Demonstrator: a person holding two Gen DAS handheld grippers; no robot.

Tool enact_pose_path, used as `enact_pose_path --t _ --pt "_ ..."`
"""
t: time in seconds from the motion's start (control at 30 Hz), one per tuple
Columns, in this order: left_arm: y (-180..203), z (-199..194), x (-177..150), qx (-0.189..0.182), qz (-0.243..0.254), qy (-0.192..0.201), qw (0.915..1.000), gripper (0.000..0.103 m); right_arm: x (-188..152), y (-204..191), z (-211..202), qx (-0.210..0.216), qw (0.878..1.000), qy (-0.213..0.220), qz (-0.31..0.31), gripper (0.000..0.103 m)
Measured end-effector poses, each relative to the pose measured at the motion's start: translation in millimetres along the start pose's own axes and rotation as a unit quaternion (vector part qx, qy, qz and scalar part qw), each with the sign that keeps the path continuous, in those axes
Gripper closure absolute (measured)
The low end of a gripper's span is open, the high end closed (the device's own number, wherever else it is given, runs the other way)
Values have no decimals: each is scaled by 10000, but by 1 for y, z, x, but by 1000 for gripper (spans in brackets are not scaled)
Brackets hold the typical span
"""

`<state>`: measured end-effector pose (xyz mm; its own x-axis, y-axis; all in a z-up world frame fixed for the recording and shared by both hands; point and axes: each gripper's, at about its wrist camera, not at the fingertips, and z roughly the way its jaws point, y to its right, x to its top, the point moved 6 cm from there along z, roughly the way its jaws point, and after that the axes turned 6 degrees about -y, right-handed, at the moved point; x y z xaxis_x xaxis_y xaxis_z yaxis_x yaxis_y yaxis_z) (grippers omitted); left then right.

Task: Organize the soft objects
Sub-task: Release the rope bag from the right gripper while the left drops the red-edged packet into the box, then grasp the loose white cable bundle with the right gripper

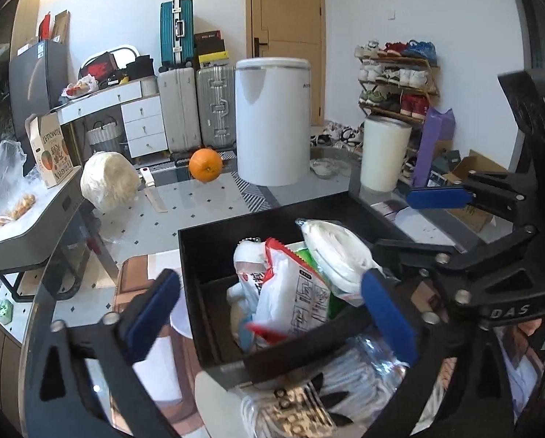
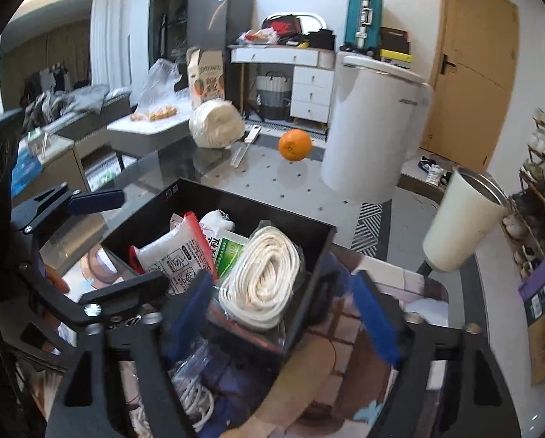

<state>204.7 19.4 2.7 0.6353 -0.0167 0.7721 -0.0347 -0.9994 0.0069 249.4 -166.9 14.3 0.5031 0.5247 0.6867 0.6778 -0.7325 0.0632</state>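
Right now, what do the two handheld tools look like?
Both match: the left tool and right tool have black linkage frames with silver screw heads, ending in flat blue pads. The right tool's body, seen from the left camera, bears pale "DAS" lettering. No cables, hands or sleeves clearly show.

Orange (image 1: 205, 165), white bin (image 1: 271, 121), cream tumbler (image 1: 384, 153), teal suitcase (image 1: 176, 32)
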Motion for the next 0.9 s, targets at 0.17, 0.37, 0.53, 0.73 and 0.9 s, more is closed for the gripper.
enact_pose_path --t 0.17,0.37,0.53,0.73,0.9 --pt "-5 -22 -5 105 -201 242 9995 0 -16 10 -20 224 9982 200 519 1" --pt "-9 -40 -19 160 -340 307 9988 0 -38 1 -29 282 9972 53 694 1" --pt "-11 -48 -39 217 -459 240 9984 0 -57 -10 -30 356 9958 -131 836 1" --pt "-11 -54 -58 359 -473 140 9981 0 -75 -20 -29 313 9952 -344 857 1" --pt "-7 -57 -70 376 -473 61 9982 0 -88 -29 -31 386 9949 -498 785 1"
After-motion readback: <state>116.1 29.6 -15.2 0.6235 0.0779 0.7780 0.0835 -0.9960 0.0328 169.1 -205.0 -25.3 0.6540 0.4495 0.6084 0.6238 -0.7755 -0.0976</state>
